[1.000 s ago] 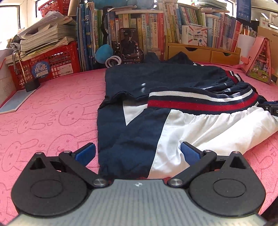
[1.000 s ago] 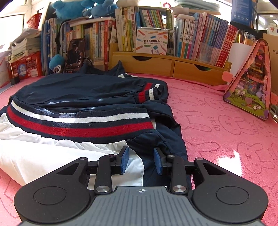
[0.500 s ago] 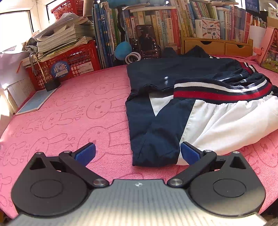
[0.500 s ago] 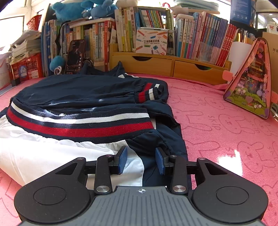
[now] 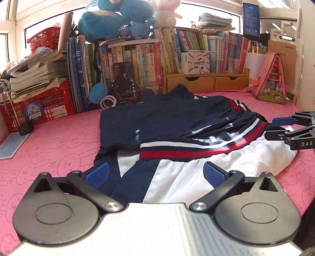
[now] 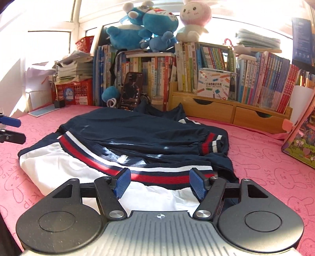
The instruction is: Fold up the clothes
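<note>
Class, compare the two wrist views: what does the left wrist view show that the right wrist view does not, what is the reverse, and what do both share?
Only the left wrist view shows the left tool whole, open above the jacket's near edge.

Only the right wrist view shows the right tool whole, jaws opening, nothing gripped, and the pink-hooded plush rabbit whole.

Both show the folded navy, white and red jacket on the pink cloth, the bookshelf and the red basket.

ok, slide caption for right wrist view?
Right gripper opening above folded navy-and-white jacket on pink rabbit-print cloth.
</note>
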Tool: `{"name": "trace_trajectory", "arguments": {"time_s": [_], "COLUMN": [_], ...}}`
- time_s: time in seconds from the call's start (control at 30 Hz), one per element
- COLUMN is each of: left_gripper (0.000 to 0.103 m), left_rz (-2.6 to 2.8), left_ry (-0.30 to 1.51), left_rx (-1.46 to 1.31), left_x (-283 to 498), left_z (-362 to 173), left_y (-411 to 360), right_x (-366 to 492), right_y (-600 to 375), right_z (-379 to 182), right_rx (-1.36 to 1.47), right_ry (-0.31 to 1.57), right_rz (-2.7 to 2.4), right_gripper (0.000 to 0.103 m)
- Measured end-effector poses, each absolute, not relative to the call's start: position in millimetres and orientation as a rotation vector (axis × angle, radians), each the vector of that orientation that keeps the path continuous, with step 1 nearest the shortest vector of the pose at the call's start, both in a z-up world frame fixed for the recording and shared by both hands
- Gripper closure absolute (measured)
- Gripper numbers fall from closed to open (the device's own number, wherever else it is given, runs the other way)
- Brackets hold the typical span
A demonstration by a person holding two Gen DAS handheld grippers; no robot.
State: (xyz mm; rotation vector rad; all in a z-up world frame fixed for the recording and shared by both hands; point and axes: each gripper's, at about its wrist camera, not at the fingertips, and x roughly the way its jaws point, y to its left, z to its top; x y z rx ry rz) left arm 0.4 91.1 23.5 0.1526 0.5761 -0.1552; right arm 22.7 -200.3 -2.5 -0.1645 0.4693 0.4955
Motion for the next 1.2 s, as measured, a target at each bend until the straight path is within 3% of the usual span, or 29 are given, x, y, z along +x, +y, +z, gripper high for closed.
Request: {"name": "trace_trajectory", "arguments": {"time_s": [0.27, 0.33, 0.6, 0.83, 1.13, 1.17, 1.2], "left_gripper": [0.000, 0.000, 0.000, 0.000, 0.000, 0.000, 0.004], "left_rz": [-0.075, -0.015, -0.050, -0.187, -0.417, -0.421, -0.418], "left_ry": [0.636, 0.636, 0.602, 0.700, 0.781, 0.776, 0.757], "left_rx": [0.289, 0.270, 0.139, 0.041, -0.056, -0.059, -0.060], "left_x": [28.4, 28.4, 40.6, 78.8, 104.3, 103.4, 99.8], "left_z": [-23.4, -18.8, 17.5, -2.8, -18.6, -17.7, -16.1], "left_y": [63.1, 74.0, 120.4, 124.0, 119.2, 119.2, 119.2], "right_x": [30.0, 41.3, 58.5, 87.9, 117.6, 118.6, 117.2], "right_y": [-154.8, -171.3, -228.0, -262.7, -255.8, -256.4, -257.4], "right_z": [-31.9, -33.7, -13.1, -11.0, -40.2, -41.7, -41.8], "right_rx": [-0.374, -0.328, -0.152, -0.014, -0.096, -0.075, -0.041], "right_ry": [0.499, 0.523, 0.507, 0.563, 0.681, 0.683, 0.678], "right_rz": [0.464, 0.404, 0.398, 0.356, 0.412, 0.417, 0.425], "right_gripper": [0.033, 0.019, 0.014, 0.014, 0.014, 0.015, 0.030]}}
